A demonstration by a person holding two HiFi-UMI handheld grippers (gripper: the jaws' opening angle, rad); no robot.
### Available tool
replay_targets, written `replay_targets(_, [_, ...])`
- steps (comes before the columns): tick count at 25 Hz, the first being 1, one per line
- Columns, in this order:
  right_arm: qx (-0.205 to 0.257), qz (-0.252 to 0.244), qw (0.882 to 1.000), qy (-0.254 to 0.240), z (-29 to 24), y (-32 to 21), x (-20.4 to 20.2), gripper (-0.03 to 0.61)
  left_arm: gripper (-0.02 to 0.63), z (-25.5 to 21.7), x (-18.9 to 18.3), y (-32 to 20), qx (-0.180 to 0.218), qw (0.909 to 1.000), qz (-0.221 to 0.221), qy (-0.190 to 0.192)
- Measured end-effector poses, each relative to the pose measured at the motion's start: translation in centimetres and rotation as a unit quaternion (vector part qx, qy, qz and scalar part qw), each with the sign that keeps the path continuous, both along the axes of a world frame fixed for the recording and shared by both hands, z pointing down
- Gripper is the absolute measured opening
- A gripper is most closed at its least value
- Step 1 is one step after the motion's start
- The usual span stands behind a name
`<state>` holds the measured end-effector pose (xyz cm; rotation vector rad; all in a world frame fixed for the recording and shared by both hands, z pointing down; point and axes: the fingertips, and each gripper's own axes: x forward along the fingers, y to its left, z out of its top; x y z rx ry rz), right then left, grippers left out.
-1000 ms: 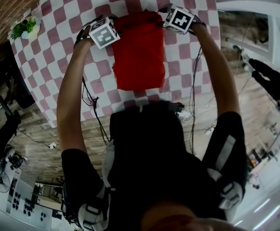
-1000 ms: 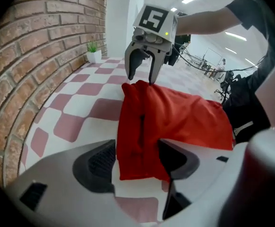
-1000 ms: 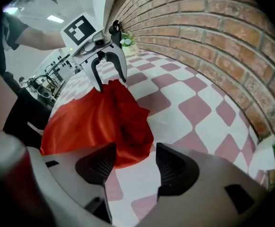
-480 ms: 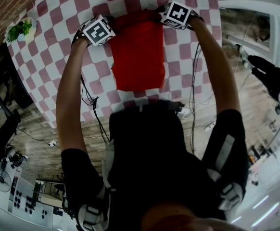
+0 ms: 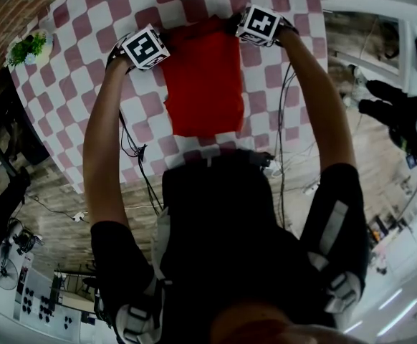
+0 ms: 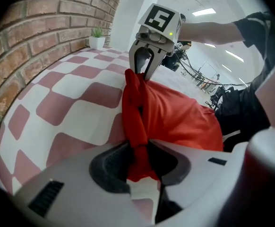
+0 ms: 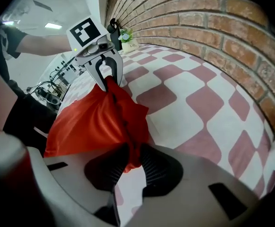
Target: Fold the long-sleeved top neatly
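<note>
Our left tongs (image 6: 138,151) and right tongs (image 7: 129,161) have just closed, each clamped on a far corner of the red top (image 5: 205,77). It lies between them on the checked table (image 5: 87,84). It is already a narrow rectangle, and we judge the last fold remains.

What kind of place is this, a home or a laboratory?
Probably a laboratory or studio dressed as a home: a checked tablecloth and brick wall, yet loose cables trail under ceiling strip lights.
</note>
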<state>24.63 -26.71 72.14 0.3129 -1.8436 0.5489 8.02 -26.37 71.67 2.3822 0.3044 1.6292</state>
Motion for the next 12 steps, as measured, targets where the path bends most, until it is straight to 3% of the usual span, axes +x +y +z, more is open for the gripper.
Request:
replay_targets(3, [0.020,0.017,1.000,-0.001,-0.4,-0.9,0.5,0.077,0.103,-0.2,0.1,-1.3,0.029,0.9993,-0.021,0.013])
replay_targets(6, [0.061,0.041,0.997,0.006,-1.9,-2.8,0.7,0.073,0.099,-0.8,0.3,-3.9,0.082,0.9944,-0.060,0.026])
replay_targets(9, [0.120,0.055,0.991,0.033,-4.2,-5.0,1.0,0.072,0.098,-2.0,0.9,-6.7,0.167,0.9818,-0.081,0.041])
replay_targets(12, [0.192,0.055,0.978,0.053,-6.5,-7.0,1.3,0.071,0.097,-4.0,1.3,-8.9,0.255,0.9622,-0.082,0.052])
